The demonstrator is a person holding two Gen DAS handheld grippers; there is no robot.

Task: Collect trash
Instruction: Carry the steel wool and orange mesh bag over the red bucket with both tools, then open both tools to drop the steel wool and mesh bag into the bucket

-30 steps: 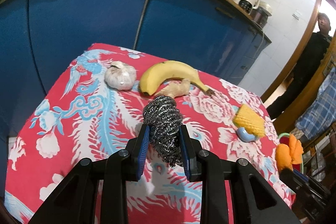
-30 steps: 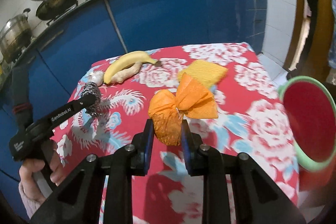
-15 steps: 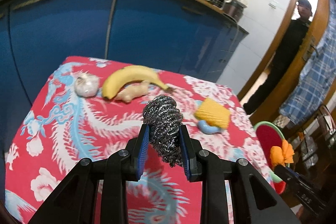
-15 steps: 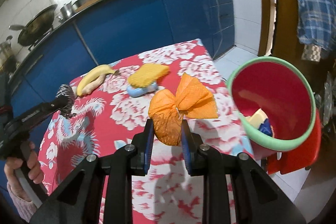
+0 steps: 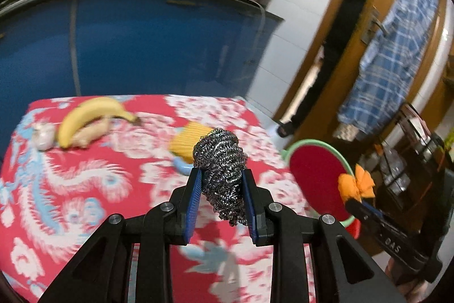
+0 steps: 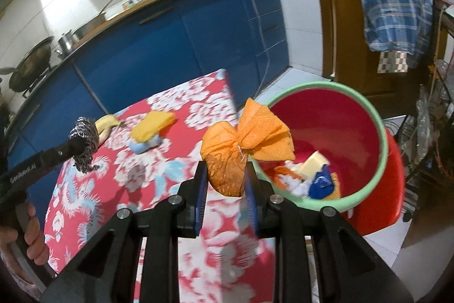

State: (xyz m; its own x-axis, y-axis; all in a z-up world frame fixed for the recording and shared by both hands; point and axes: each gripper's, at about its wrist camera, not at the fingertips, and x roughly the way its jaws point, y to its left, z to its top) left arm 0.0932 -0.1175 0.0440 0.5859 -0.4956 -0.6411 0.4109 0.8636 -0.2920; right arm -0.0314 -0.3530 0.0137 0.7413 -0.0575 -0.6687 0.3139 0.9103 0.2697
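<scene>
My left gripper is shut on a steel wool scourer, held above the red flowered table. The right wrist view shows that same scourer out at the left, over the cloth. My right gripper is shut on a tied orange mesh bundle, close to the near rim of a red bin with a green rim. Scraps of paper and a blue wrapper lie inside it. In the left wrist view the bin stands off the table's right end, with the orange bundle over it.
A banana, ginger root, a garlic bulb and a yellow sponge on a blue holder lie on the cloth. Blue cabinets stand behind. A person stands in the doorway. A wire rack is at the right.
Both grippers have swung to the right, each keeping its load. The bin came into the left wrist view and fills much of the right one. The orange bundle now hangs by its rim.
</scene>
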